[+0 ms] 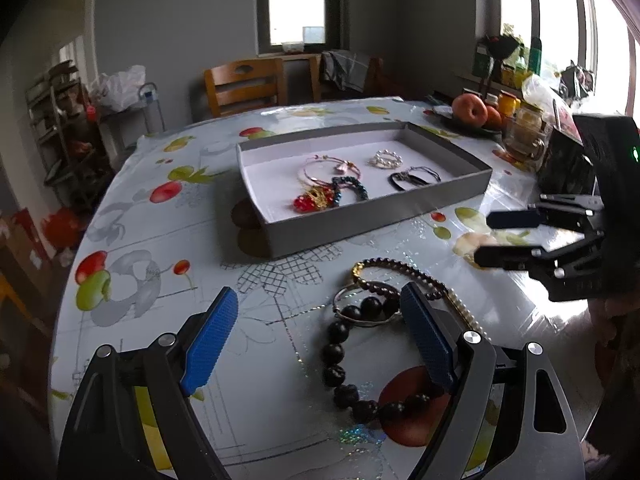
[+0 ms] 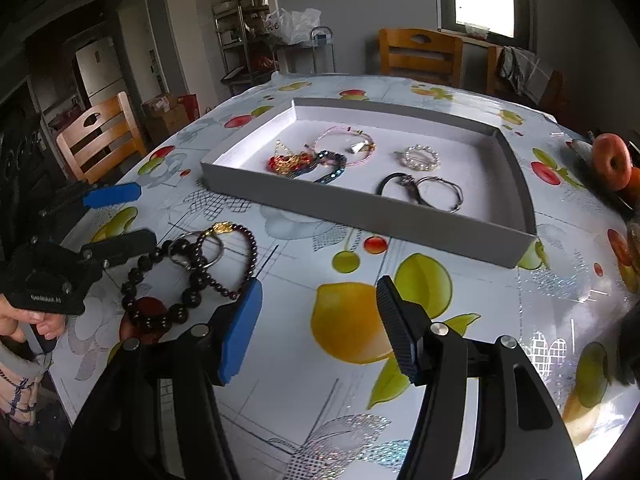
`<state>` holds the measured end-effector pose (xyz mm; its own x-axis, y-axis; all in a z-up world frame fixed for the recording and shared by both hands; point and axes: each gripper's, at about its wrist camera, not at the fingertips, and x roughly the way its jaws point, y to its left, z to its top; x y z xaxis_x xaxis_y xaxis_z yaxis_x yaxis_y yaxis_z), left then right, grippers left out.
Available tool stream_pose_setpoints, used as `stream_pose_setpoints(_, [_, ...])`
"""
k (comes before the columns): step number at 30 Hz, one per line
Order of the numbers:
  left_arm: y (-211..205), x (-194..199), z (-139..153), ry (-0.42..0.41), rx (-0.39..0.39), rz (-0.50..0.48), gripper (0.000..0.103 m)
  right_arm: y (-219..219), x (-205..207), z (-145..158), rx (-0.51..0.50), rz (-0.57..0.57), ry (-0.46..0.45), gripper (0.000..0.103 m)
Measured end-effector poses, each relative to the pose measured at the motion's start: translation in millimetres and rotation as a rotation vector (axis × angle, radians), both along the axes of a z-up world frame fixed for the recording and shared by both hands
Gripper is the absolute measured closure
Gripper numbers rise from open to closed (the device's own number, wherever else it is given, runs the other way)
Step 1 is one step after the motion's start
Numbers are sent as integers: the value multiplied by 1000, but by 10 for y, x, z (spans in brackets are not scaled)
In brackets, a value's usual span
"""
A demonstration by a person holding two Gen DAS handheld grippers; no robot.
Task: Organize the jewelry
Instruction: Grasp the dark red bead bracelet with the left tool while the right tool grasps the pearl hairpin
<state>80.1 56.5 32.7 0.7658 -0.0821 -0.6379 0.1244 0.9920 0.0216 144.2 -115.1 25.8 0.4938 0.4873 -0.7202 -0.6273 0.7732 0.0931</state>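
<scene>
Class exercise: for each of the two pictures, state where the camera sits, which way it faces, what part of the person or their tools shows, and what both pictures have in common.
Left wrist view: sits on the left hand-held gripper, open, looking across the table at loose bracelets and the grey tray; the right hand-held gripper shows at right.
Right wrist view: sits on the right hand-held gripper, open, facing the tray; the left hand-held gripper and a hand show at left.
Shared: tray, loose bracelets, fruit-print tablecloth.
</scene>
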Motion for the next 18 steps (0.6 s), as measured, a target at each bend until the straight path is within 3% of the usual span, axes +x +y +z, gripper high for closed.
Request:
stream_pose_setpoints(11, [79,-10,14,-11,5,52,19,228,-126,-33,-19,74,24,44])
stream_pose_setpoints(18, [91,-19,16,-11,-5,48,19,469,-234,-129,-105,134,32,52])
